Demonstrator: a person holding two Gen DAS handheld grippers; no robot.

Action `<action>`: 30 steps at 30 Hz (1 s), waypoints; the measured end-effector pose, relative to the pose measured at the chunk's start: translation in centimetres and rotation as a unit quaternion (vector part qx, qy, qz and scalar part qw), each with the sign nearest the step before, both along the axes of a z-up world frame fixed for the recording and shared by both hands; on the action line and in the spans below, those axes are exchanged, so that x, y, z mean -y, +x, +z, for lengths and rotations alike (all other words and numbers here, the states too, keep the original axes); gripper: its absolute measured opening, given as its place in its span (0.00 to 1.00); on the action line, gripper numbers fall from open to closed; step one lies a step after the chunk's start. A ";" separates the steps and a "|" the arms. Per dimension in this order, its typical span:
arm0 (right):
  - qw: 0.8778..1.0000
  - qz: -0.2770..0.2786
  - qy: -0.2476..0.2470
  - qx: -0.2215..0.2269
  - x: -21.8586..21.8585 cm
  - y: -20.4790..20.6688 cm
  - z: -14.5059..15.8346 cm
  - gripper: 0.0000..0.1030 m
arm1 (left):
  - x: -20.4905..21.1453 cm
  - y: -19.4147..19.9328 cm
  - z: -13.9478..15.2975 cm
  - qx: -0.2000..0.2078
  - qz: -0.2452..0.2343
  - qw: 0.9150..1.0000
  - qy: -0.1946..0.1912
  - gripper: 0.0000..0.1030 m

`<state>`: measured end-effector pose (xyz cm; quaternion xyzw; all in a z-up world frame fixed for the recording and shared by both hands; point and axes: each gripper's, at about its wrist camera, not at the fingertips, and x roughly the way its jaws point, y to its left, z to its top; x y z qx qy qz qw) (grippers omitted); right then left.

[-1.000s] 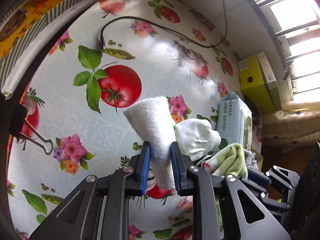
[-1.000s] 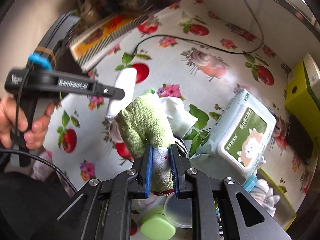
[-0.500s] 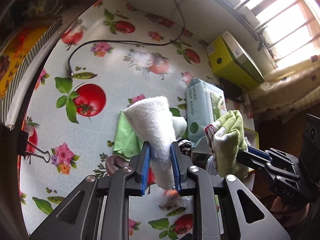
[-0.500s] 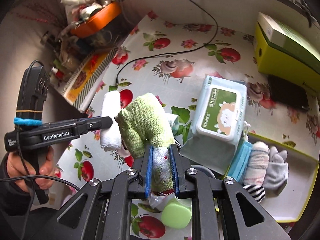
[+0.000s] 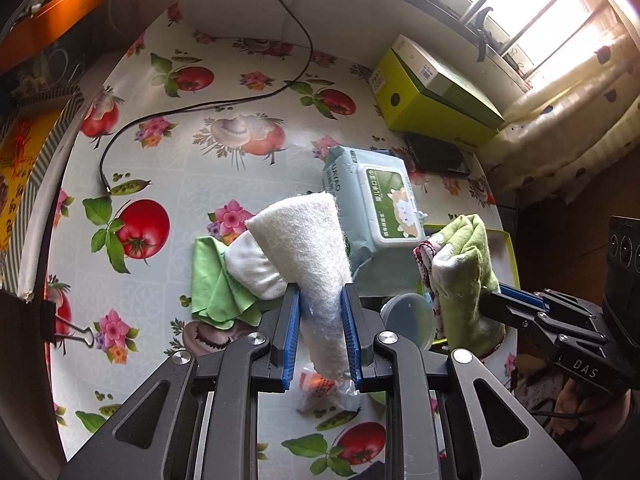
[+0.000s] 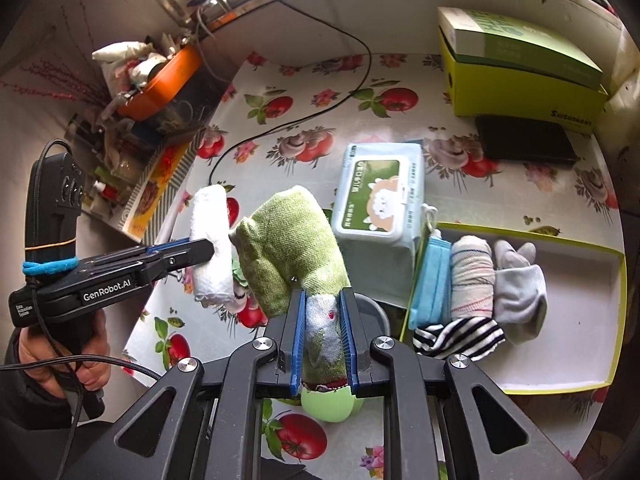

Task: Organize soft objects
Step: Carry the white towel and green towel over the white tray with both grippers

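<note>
On the left, the left gripper (image 5: 320,332) is closed around a rolled white towel (image 5: 308,248), held above the tablecloth (image 5: 192,160). Just to its right, the right gripper (image 6: 323,336) clamps a rolled green cloth (image 6: 292,248). At the right stands the yellow tray (image 6: 580,386) with folded socks (image 6: 516,292).

"GenRobot.AI" in white on the side of the black handheld left gripper (image 6: 200,249). "DAS" in pale letters on the black body of the right gripper (image 5: 490,300). Pale blue soft pack of wet wipes (image 6: 380,196) has a green label with a cartoon sheep; its print is too small to read. Yellow-green cardboard box (image 6: 520,76): lettering along lower edge, illegible.
</note>
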<state>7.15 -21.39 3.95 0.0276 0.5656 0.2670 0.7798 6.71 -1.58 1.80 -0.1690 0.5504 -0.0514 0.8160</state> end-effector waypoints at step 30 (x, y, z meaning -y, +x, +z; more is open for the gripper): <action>0.994 -0.107 0.018 -0.006 8.6 0.2 -1.3 0.15 | 8.9 3.7 -0.2 -0.012 -0.102 0.995 0.007 0.21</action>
